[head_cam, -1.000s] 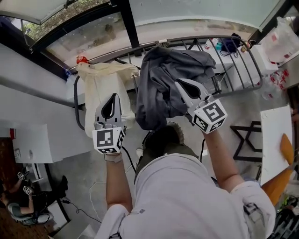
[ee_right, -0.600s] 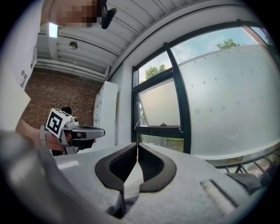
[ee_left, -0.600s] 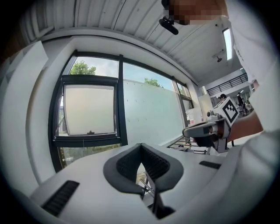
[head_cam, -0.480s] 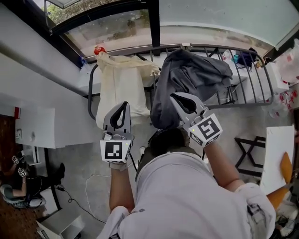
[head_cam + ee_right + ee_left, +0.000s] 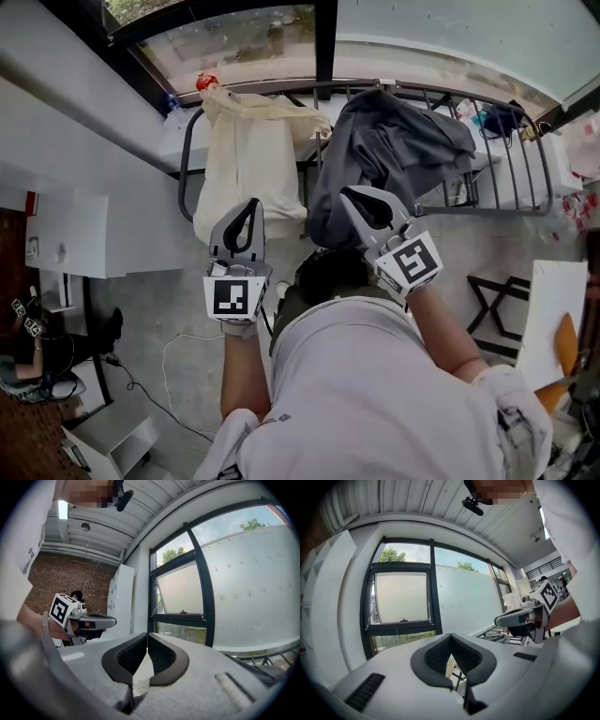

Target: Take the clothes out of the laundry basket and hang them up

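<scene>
A cream garment (image 5: 246,159) and a dark grey garment (image 5: 394,155) hang side by side over the metal drying rack (image 5: 487,202) below the window. My left gripper (image 5: 250,202) is shut and empty, with its tip just in front of the cream garment's lower edge. My right gripper (image 5: 351,193) is also shut and empty, at the near edge of the grey garment. In the left gripper view the closed jaws (image 5: 451,638) point at the window. The right gripper view shows its closed jaws (image 5: 147,637) and the left gripper (image 5: 88,619) beside them. No laundry basket is in view.
A white cabinet (image 5: 66,248) stands at the left wall. A black folding frame (image 5: 497,300) and a white board (image 5: 553,314) are at the right. A cable (image 5: 173,370) trails over the floor. A bag (image 5: 497,117) and small items sit beyond the rack.
The right gripper has drawn back a little from the grey garment's folds to its near edge. Both grippers stay shut and empty, and the head view has shifted so the rack sits further right.
</scene>
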Demonstrator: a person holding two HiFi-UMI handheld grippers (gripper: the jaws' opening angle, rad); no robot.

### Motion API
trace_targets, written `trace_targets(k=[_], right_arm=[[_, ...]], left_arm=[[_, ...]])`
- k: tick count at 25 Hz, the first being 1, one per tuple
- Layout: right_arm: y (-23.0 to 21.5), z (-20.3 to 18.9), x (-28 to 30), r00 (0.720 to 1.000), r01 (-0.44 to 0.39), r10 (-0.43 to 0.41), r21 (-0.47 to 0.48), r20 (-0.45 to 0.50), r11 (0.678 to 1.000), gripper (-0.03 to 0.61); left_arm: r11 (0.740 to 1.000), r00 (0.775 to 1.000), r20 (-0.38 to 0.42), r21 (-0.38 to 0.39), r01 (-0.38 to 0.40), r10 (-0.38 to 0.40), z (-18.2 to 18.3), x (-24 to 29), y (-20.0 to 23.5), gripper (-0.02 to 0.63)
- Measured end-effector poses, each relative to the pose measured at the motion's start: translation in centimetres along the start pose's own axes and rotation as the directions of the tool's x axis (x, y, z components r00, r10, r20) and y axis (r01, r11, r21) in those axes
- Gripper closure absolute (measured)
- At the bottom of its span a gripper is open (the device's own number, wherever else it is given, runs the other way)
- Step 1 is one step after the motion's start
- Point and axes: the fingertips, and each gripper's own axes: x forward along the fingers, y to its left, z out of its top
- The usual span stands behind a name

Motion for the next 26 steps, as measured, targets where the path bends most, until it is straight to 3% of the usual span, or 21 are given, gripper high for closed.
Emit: trace_targets(k=[26], right_arm=[[0.0, -1.7, -1.9, 0.999, 0.023, -0.022, 0.043, -0.034, 0.999, 0.565]], left_arm=[[1.000, 0.997, -0.073, -0.012, -0.017, 0.016, -2.6, -0.8, -1.5, 0.612]])
